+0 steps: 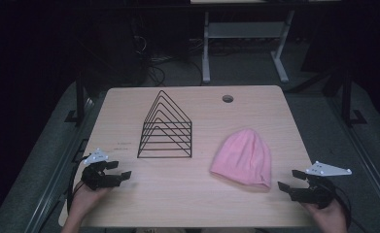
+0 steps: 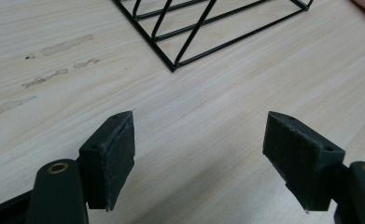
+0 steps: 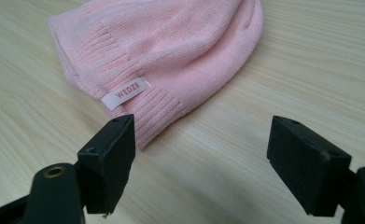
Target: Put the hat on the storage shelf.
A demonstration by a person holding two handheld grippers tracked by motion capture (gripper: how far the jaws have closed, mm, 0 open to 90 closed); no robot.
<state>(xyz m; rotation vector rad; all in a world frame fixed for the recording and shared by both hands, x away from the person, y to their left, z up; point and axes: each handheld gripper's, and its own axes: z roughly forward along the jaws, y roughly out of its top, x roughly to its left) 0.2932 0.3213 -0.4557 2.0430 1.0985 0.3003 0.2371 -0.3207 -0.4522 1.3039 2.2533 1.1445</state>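
Left hand-held gripper (image 1: 118,169): jaws spread wide apart, nothing between them, low over bare worktop (image 1: 178,204).
Right hand-held gripper (image 1: 291,179): jaws likewise apart and empty, pointing at the hat's ribbed hem.
Pink knit hat (image 1: 242,158): lies flat just ahead of the right hand-held gripper, well off to the side of the left one; its white label (image 3: 125,93) faces the right gripper's camera.
Handling: by its look, soft, light and limp; it should sag and fold when lifted and will not slip much on padded jaws. The doubled ribbed hem near the label looks like the firmest place to pinch.
Wire rack (image 1: 165,127): black, stiff, open-framed; its near corner stands ahead of the left hand-held gripper, apart from the hat.
Edges and room: open worktop lies between the two grippers; the hat sits near the worktop's edge on the right gripper's side.
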